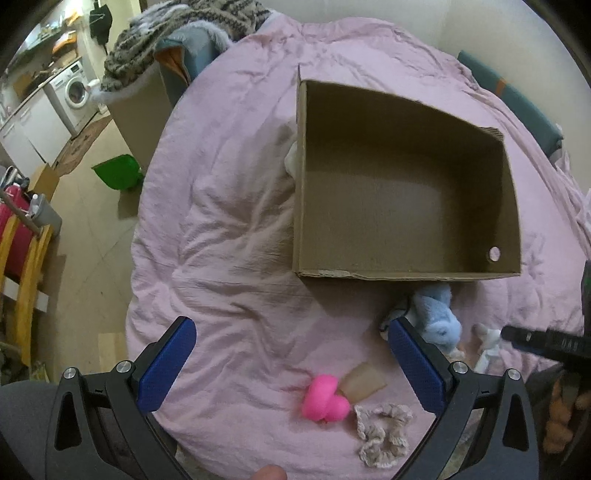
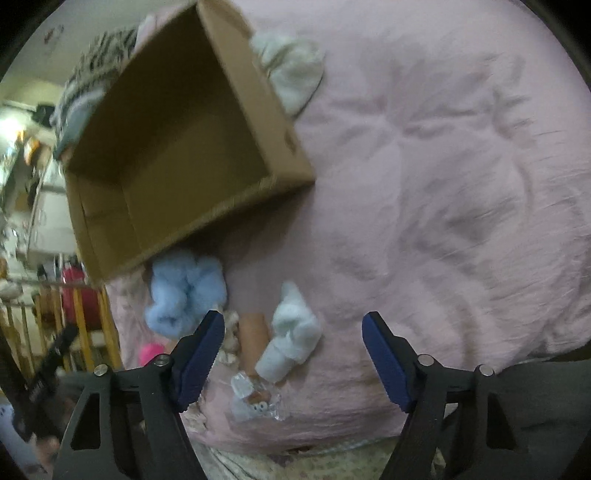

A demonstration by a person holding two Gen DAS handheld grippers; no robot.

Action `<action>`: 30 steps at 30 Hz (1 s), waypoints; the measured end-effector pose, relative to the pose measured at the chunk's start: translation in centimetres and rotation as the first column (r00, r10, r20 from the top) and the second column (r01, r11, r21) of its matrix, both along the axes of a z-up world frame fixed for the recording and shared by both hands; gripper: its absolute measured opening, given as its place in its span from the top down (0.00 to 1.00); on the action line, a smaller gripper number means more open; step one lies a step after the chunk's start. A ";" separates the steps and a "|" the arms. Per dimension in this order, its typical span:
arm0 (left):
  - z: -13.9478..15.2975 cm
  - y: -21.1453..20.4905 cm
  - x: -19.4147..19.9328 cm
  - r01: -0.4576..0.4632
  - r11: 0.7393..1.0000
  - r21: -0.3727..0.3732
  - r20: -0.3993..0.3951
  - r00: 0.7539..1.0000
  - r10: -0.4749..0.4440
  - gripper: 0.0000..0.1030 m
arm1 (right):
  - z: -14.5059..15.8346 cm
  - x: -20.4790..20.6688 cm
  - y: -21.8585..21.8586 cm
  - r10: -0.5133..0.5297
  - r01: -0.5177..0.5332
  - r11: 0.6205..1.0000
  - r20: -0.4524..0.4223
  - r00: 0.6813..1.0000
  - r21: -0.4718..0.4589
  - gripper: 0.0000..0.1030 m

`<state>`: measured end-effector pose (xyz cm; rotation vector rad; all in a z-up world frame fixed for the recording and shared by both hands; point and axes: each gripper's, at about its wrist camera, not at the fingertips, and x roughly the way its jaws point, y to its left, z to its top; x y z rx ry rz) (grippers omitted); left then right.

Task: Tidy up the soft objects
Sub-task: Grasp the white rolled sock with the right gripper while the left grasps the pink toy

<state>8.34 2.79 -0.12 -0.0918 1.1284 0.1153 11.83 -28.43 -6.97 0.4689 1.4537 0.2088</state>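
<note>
Soft toys and small fabric pieces lay scattered on a pink quilt [image 1: 229, 206] just in front of an open cardboard box [image 1: 406, 273]. Nothing could be seen inside the box. A fluffy blue plush [image 1: 439, 317] sat right against the box's near wall. Beside the plush lay a pale, white-blue rolled sock or small soft toy [image 2: 291, 332], and between the two a tan, tube-like piece [image 2: 253, 332] whose nature could not be told. Closer to the quilt's near edge sat a bright pink rounded toy [image 1: 324, 400], touching a translucent beige piece [image 1: 364, 382], with a cream crocheted scrunchie [image 1: 382, 432] just beside them. A small clear plastic packet [image 2: 255, 400] with a cartoon face lay near the quilt's edge in the right wrist view. A white fuzzy item [image 2: 291, 70] rested against the box's far outer side.

Both tongs hovered above the quilt. The left gripper [image 1: 291, 358] had its blue-padded jaws spread wide, holding nothing, the pink toy low between them. The right gripper [image 2: 293, 350] was likewise released and empty, its jaws parted over the pale rolled piece.

Beyond the bed, the left wrist view showed a striped knitted blanket [image 1: 177, 33], a green dustpan [image 1: 118, 171] on the floor, and a washing machine [image 1: 75, 92].
</note>
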 end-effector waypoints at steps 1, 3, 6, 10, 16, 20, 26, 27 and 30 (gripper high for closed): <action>-0.6 0.1 0.1 -0.006 1.000 0.001 -0.009 1.000 0.006 0.00 | -0.5 0.0 0.5 0.014 -0.014 1.000 -0.011 1.000 0.001 0.33; -1.9 0.4 0.3 -0.023 1.000 -0.013 -0.045 0.999 0.023 0.00 | -1.7 0.2 1.7 0.047 -0.048 0.999 -0.044 0.998 -0.021 0.47; -3.4 0.7 0.3 -0.029 0.999 -0.030 -0.107 0.994 0.026 0.00 | -3.1 0.2 3.0 0.076 -0.081 0.995 -0.083 0.994 -0.065 0.66; -4.7 0.7 -0.2 -0.018 0.999 -0.037 -0.159 0.987 0.012 0.01 | -2.5 -0.1 3.3 0.081 -0.082 0.992 -0.020 0.997 -0.099 0.74; -6.4 -0.4 -0.9 0.013 0.994 -0.107 -0.235 0.971 -0.038 0.21 | -0.6 -0.6 2.7 0.045 -0.038 0.996 0.089 0.995 -0.077 0.74; -7.2 -1.1 -1.4 0.029 0.990 -0.139 -0.279 0.958 -0.067 0.40 | -0.3 -0.5 1.7 0.023 -0.018 0.998 0.087 0.996 -0.064 0.74; -8.9 -1.3 -1.5 0.024 0.977 -0.212 -0.341 0.935 -0.096 0.59 | 0.2 -0.4 1.4 0.025 -0.020 0.998 0.093 0.995 -0.057 0.74; -9.4 -1.4 -1.4 0.022 0.971 -0.239 -0.352 0.930 -0.108 0.67 | 0.2 -0.4 1.5 0.028 -0.023 0.998 0.095 0.995 -0.059 0.74; -9.7 -1.5 -1.2 0.018 0.969 -0.247 -0.367 0.924 -0.111 0.70 | 0.4 -0.3 1.6 0.030 -0.024 0.998 0.096 0.995 -0.061 0.74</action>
